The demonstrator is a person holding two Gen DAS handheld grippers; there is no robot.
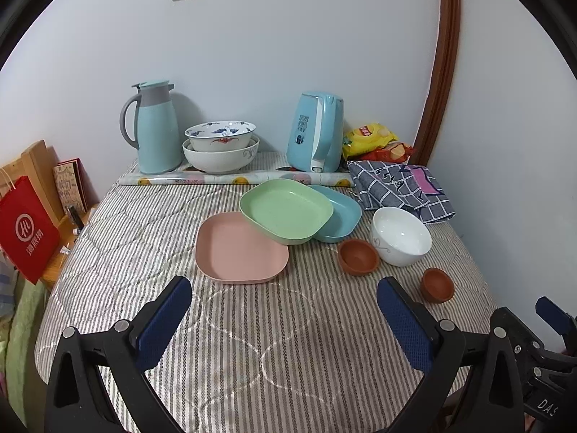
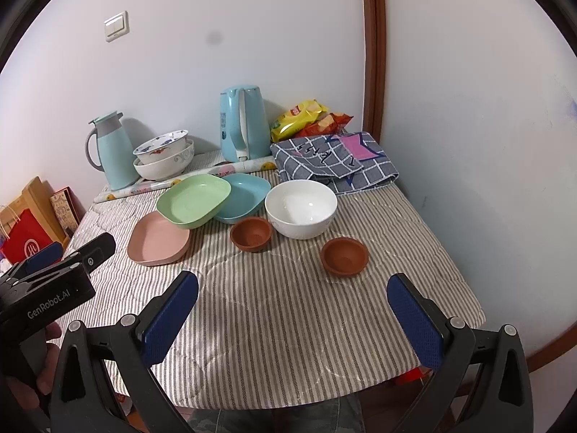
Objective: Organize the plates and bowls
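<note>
A pink plate (image 1: pixel 241 249) lies mid-table, with a green plate (image 1: pixel 285 210) leaning on it and on a blue plate (image 1: pixel 340 216) behind. A white bowl (image 1: pixel 401 235) and two small brown bowls (image 1: pixel 357 255) (image 1: pixel 437 283) stand to the right. All show in the right wrist view: pink plate (image 2: pixel 157 240), green plate (image 2: pixel 193 199), blue plate (image 2: pixel 243 196), white bowl (image 2: pixel 301 207), brown bowls (image 2: pixel 251 234) (image 2: pixel 343 254). My left gripper (image 1: pixel 285 294) is open and empty, short of the pink plate. My right gripper (image 2: pixel 293 290) is open and empty, short of the brown bowls.
Against the wall stand a thermos jug (image 1: pixel 155 130), two stacked patterned bowls (image 1: pixel 220 146), a blue kettle (image 1: pixel 315 133), snack bags (image 1: pixel 371 137) and a folded checked cloth (image 1: pixel 400 184). A red bag (image 1: pixel 27 231) hangs off the table's left edge. The striped tablecloth (image 1: pixel 252 342) covers the table.
</note>
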